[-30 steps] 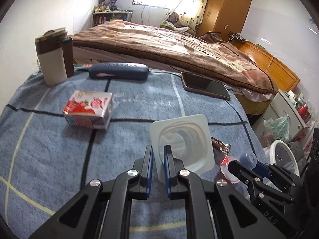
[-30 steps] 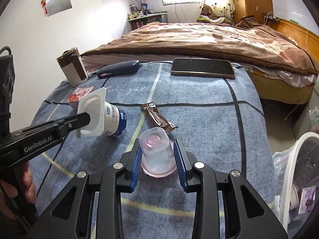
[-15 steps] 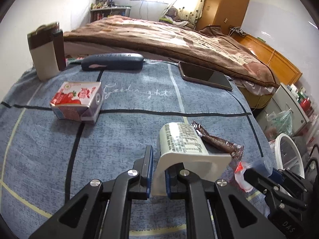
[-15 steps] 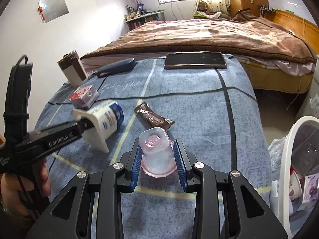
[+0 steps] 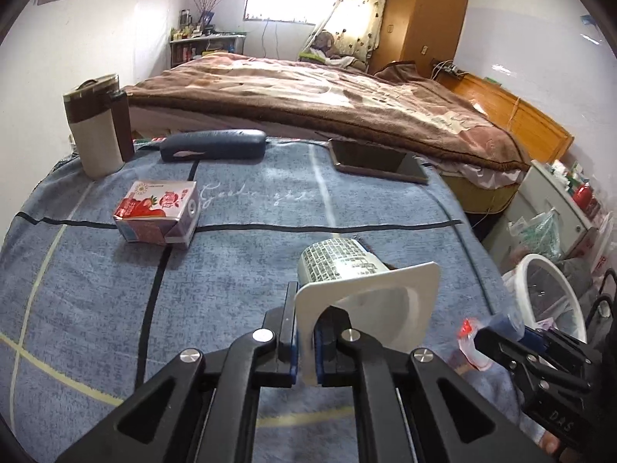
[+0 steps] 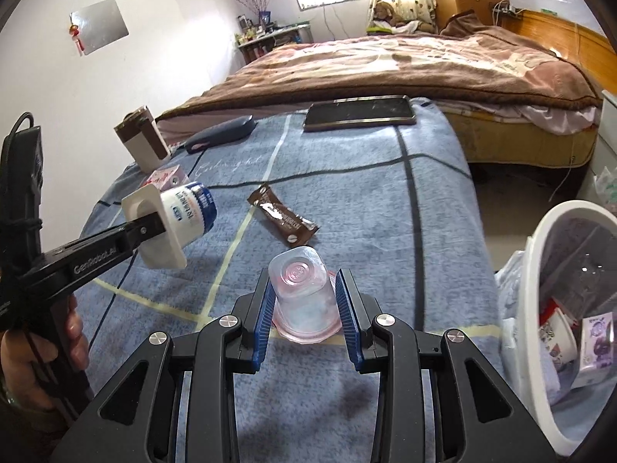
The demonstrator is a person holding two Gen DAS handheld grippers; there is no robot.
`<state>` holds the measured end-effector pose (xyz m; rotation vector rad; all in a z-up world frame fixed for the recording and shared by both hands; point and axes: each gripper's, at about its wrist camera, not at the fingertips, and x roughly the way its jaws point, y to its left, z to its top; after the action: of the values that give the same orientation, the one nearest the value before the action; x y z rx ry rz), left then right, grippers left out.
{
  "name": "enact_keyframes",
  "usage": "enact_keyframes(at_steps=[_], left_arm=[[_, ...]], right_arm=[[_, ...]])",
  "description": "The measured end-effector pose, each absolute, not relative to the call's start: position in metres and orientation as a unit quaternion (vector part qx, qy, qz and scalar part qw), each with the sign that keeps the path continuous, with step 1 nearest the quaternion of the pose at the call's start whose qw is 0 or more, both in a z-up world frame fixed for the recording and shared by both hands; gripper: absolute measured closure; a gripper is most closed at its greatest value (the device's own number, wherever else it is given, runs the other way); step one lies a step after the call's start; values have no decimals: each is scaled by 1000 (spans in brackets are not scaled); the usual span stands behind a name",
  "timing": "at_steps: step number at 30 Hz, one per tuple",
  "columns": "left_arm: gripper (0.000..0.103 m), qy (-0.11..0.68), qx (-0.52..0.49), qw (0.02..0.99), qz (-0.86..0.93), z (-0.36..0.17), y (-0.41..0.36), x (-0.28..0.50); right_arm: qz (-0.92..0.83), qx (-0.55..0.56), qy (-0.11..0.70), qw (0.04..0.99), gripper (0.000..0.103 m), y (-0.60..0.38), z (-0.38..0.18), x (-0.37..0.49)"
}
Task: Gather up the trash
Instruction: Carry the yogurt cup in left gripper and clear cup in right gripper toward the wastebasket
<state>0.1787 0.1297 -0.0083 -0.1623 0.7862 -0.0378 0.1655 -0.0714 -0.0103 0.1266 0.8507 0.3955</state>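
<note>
My left gripper (image 5: pixel 305 310) is shut on the rim of a white yogurt cup (image 5: pixel 343 266) and holds it above the blue blanket; the cup also shows in the right wrist view (image 6: pixel 185 212). My right gripper (image 6: pixel 304 289) is shut on a clear plastic jelly cup (image 6: pixel 302 297), held upside down above the blanket. A brown snack wrapper (image 6: pixel 283 218) lies on the blanket ahead of it. A strawberry milk carton (image 5: pixel 158 216) lies to the left. A white trash bin (image 6: pixel 570 308) with rubbish inside stands at the right, off the blanket's edge.
A phone (image 6: pixel 358 114), a dark blue case (image 5: pixel 214 144) and a brown-and-cream flask (image 5: pixel 96 127) sit at the blanket's far side. A bed with a brown cover (image 5: pixel 327 92) lies beyond. The bin also shows in the left wrist view (image 5: pixel 547 301), with bags beside it.
Both grippers have lifted and shifted right toward the bin with their cups. The yogurt cup has tipped so its base points away from me.
</note>
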Motion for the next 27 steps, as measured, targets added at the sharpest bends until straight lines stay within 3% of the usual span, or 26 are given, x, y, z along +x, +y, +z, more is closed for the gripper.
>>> enact_keyframes(at_steps=[27], left_arm=[[97, 342, 5, 925, -164, 36, -54, 155]], right_arm=[[62, 88, 340, 934, 68, -213, 37, 124]])
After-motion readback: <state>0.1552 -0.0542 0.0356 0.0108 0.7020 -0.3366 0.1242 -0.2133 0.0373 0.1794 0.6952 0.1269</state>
